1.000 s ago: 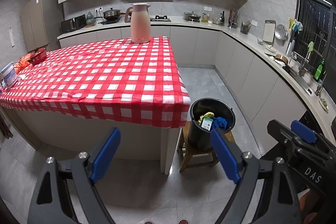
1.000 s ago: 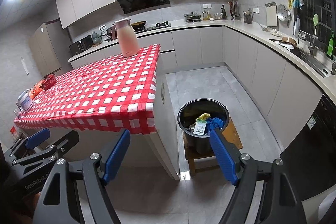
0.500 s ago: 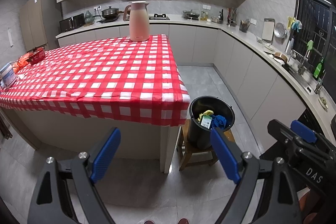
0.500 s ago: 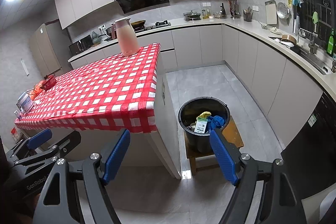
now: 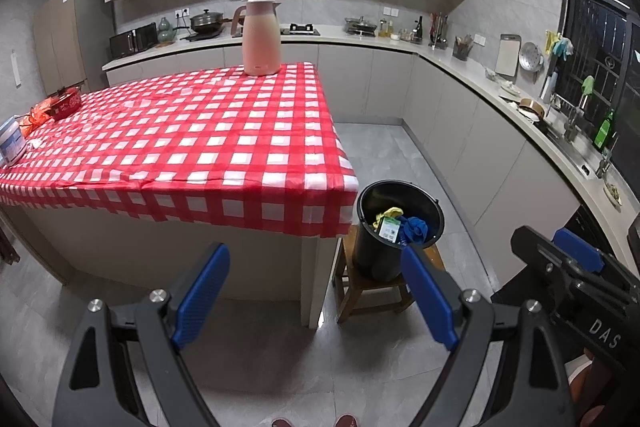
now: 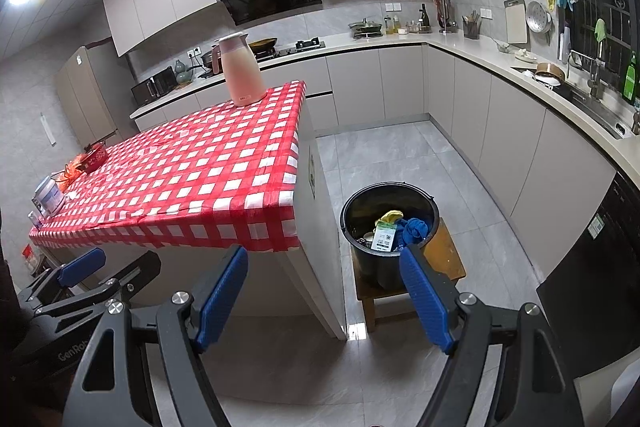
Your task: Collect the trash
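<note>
Both empty — left gripper (image 5: 316, 293) and right gripper (image 6: 324, 295) gape wide before the bucket (image 6: 360, 203).

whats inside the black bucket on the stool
In the black bucket: a yellow scrap, a white-and-green labelled packet and blue crumpled material. Whatever lies beneath them is covered.

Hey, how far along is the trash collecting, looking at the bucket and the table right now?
Done, apparently: the black bucket on the wooden stool already holds yellow, blue and white trash. In hand: nothing; the left gripper and right gripper are both open and empty. Possibly left: a small white scrap near the can at the table's far left edge, though it is too small to identify.
</note>
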`<action>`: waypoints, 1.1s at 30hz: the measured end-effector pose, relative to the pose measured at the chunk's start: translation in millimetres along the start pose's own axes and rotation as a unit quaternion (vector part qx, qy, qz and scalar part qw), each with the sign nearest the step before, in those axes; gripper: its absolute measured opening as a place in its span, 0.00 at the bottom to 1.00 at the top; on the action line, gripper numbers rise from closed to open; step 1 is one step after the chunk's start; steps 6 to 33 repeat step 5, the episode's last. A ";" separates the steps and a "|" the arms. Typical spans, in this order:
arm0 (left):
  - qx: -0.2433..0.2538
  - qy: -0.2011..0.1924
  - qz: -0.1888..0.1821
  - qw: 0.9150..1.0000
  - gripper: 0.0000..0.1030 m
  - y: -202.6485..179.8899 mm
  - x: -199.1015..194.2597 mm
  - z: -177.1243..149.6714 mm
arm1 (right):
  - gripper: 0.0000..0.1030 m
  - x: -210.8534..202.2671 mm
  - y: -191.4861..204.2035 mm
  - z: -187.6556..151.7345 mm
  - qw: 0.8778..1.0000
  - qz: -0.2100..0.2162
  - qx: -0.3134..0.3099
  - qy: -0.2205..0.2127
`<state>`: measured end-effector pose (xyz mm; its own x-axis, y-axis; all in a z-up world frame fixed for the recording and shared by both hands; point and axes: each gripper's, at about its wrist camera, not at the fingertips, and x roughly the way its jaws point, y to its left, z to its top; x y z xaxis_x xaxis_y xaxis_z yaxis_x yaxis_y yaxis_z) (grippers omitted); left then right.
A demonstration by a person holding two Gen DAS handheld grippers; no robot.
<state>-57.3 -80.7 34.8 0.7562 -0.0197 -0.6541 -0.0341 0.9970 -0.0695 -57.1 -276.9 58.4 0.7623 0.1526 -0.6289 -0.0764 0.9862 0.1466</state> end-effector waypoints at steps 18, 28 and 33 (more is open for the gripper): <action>0.004 -0.007 -0.001 1.000 0.87 -2.6 -1.7 2.5 | 0.78 1.6 -0.1 -3.9 1.000 -0.003 0.002 0.001; 0.004 -0.007 -0.001 1.000 0.87 -2.6 -1.7 2.5 | 0.78 1.6 -0.1 -3.9 1.000 -0.003 0.002 0.001; 0.004 -0.007 -0.001 1.000 0.87 -2.6 -1.7 2.5 | 0.78 1.6 -0.1 -3.9 1.000 -0.003 0.002 0.001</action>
